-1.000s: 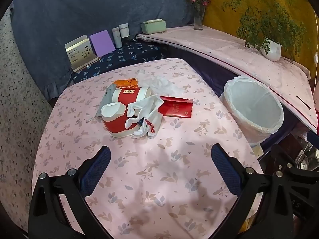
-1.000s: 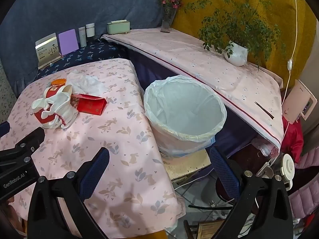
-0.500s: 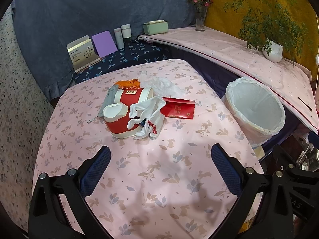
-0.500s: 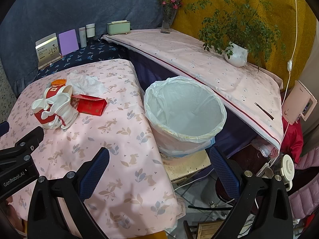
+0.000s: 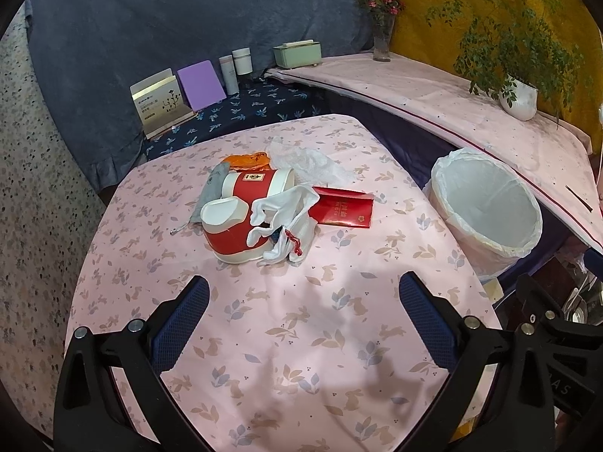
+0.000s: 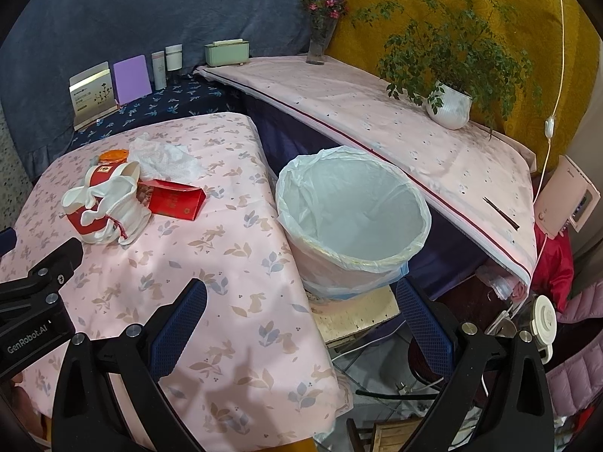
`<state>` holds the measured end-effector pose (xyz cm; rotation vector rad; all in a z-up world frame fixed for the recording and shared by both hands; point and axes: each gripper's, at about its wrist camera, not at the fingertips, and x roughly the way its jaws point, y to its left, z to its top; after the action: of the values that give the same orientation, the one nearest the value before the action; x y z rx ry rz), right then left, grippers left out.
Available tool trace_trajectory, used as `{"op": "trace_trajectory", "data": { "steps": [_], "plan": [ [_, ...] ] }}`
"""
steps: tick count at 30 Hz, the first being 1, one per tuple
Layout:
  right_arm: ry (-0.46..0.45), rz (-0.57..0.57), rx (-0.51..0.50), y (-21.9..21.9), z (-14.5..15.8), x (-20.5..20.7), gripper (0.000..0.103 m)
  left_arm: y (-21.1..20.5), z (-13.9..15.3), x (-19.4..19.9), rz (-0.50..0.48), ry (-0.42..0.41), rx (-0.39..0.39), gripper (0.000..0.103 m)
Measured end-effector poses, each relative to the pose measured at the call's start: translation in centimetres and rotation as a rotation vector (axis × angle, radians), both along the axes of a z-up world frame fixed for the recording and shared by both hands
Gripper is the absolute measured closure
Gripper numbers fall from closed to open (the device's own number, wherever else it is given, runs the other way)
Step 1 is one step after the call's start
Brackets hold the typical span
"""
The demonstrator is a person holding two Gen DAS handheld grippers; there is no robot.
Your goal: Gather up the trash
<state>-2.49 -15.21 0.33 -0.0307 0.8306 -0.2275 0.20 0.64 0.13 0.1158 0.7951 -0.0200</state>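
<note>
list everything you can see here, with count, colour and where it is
table: 1, pink leaf-print cloth, centre
paper cups: 2, red and white, tipped over mid-table
white cloth: 1, draped over the cups
red envelope: 1, flat beside the cups on the bin side
orange wrapper: 1, behind the cups
clear plastic wrap: 1, crumpled, behind the envelope
grey pouch: 1, beside the cups
trash bin: 1, white liner, looks empty, beside the table
potted plant: 1, white pot, side shelf
flower vase: 1, shelf's far end
left gripper: black, blue pads, open
right gripper: same, open
</note>
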Motion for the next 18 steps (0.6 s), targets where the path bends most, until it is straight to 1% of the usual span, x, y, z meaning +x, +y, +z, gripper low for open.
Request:
{"op": "trace_trajectory", "data": {
  "steps": [18],
  "plan": [
    [-0.003, 0.009, -0.003, 0.66, 0.2, 0.07, 0.007, 0.22, 0.04, -0.17, 0.015, -0.006, 0.0, 0.007]
  ]
}}
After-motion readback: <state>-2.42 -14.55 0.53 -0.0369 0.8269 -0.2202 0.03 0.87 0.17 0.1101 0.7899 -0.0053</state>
